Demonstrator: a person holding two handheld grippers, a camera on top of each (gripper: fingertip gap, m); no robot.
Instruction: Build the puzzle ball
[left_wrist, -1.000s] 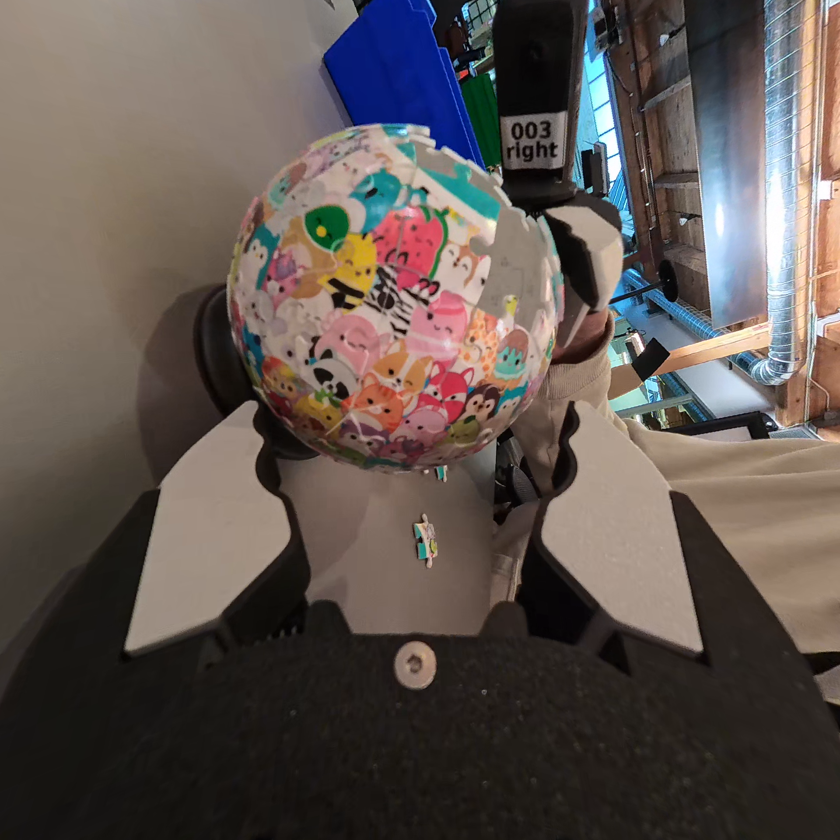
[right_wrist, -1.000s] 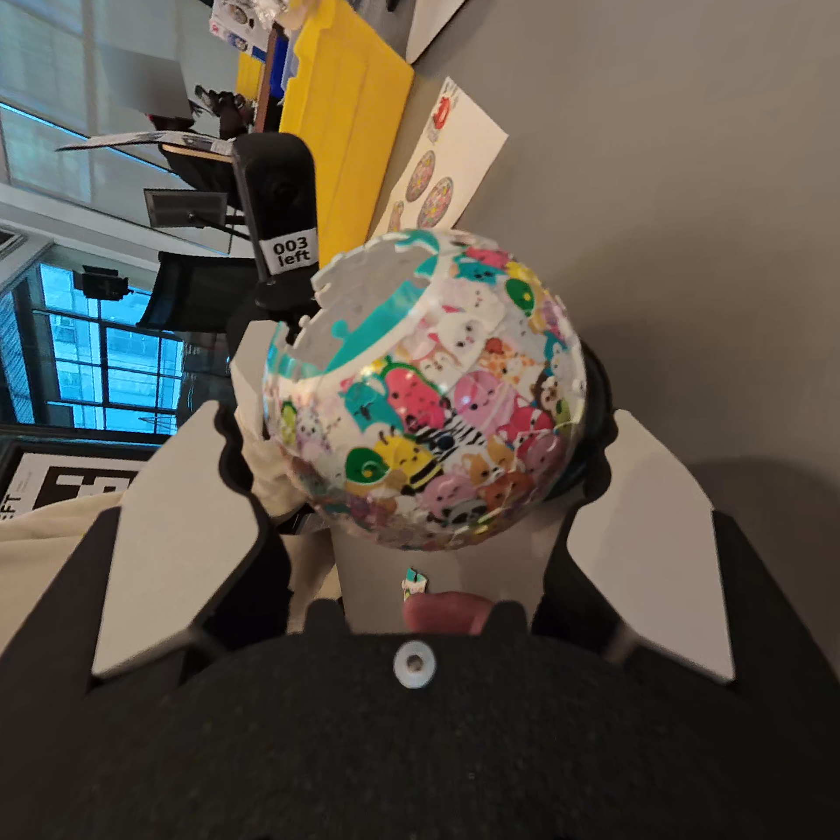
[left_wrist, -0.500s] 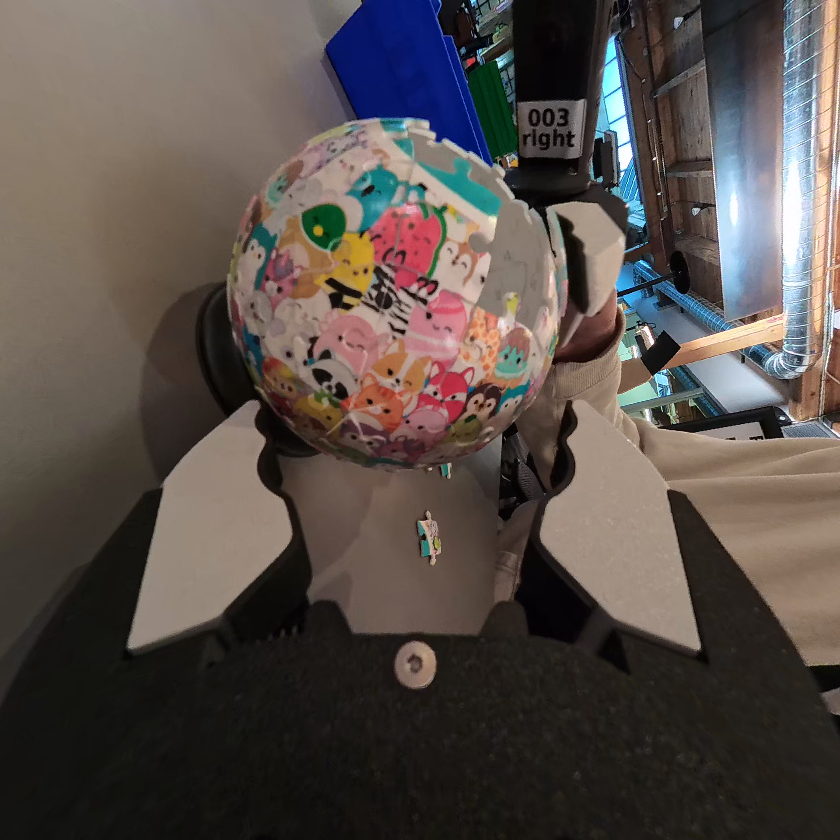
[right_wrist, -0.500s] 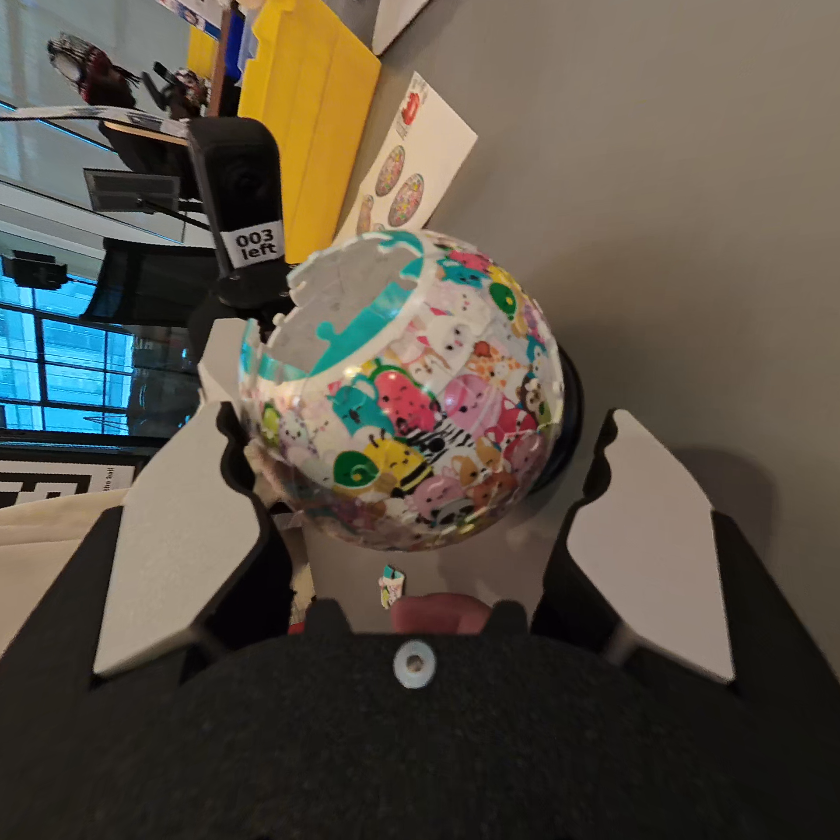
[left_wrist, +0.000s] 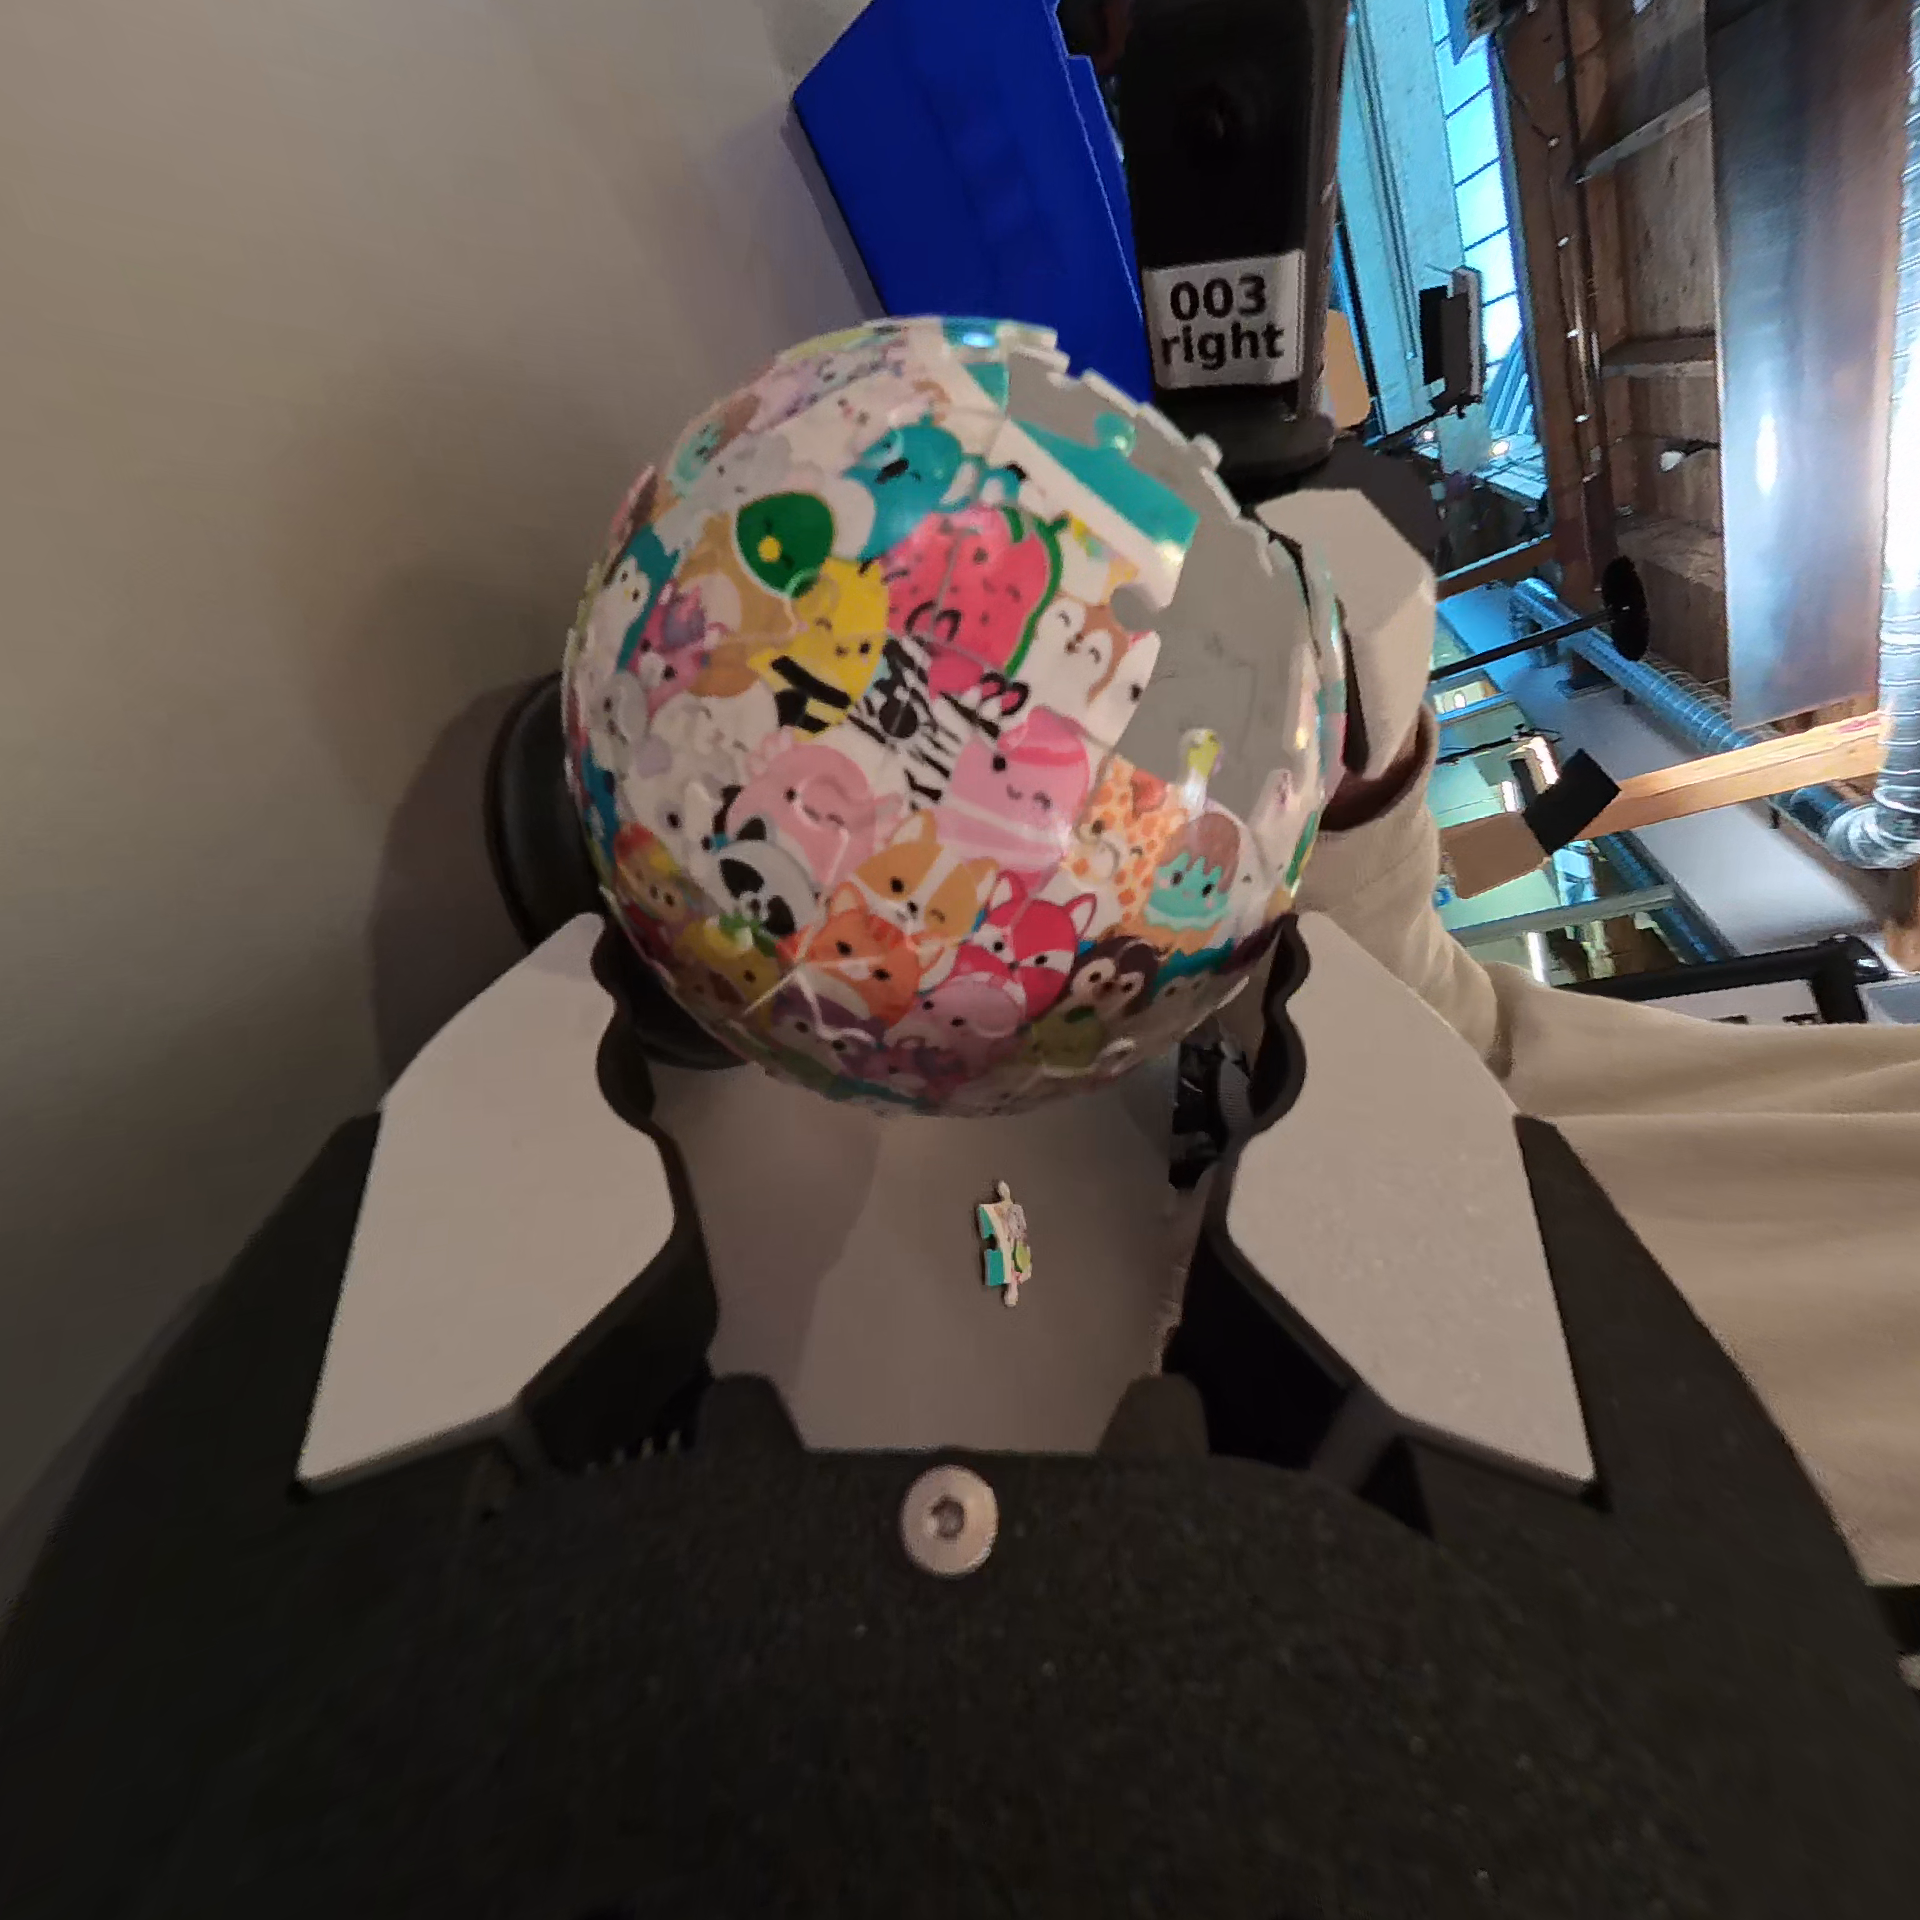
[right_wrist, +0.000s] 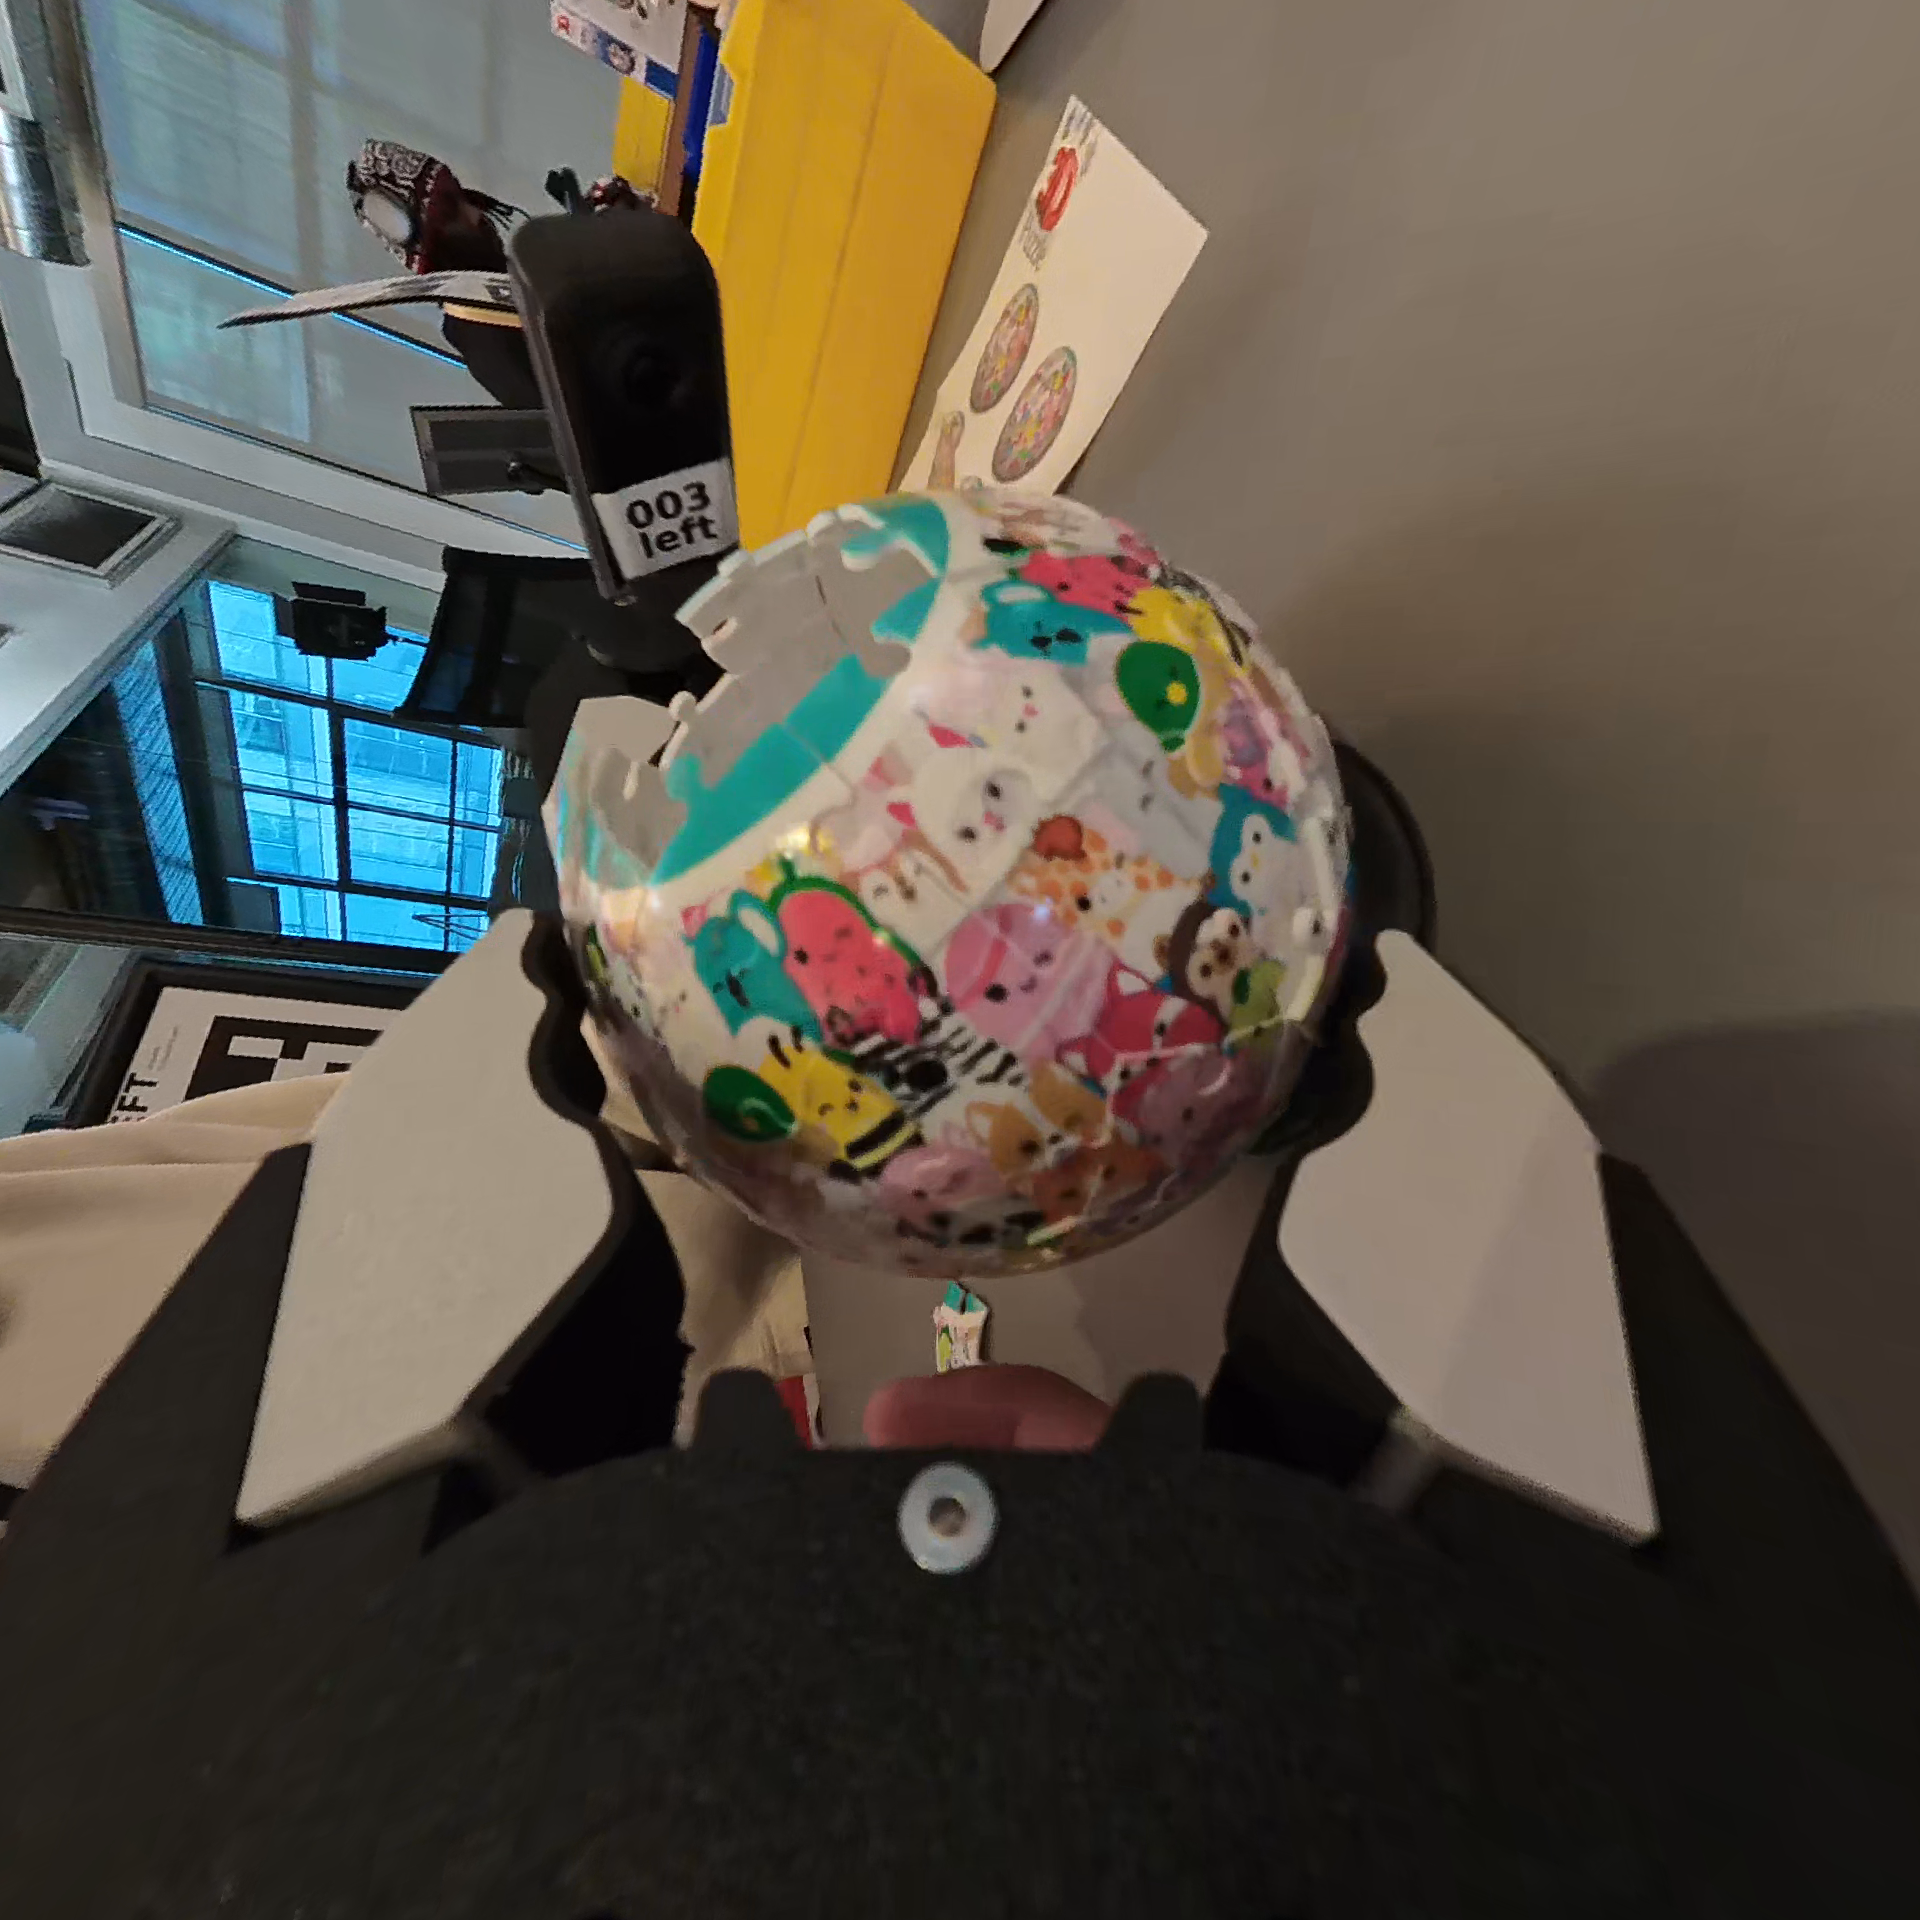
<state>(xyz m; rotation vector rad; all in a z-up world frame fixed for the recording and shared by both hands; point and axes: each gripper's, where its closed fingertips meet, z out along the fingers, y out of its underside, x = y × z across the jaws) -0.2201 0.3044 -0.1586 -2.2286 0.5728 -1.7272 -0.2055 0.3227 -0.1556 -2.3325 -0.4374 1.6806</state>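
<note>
Between the tips of my wide-spread left gripper (left_wrist: 940, 982) and right gripper (right_wrist: 951, 997) sits the puzzle ball (left_wrist: 940, 717), mostly built. A jagged gap remains; one loose piece (left_wrist: 1005, 1242) lies nearer me.

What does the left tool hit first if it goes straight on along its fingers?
Most likely the puzzle ball. It sits dead ahead of the open left tool, level with its fingertips, on a black stand. The loose puzzle piece on the table lies between the fingers, probably below that line.
</note>
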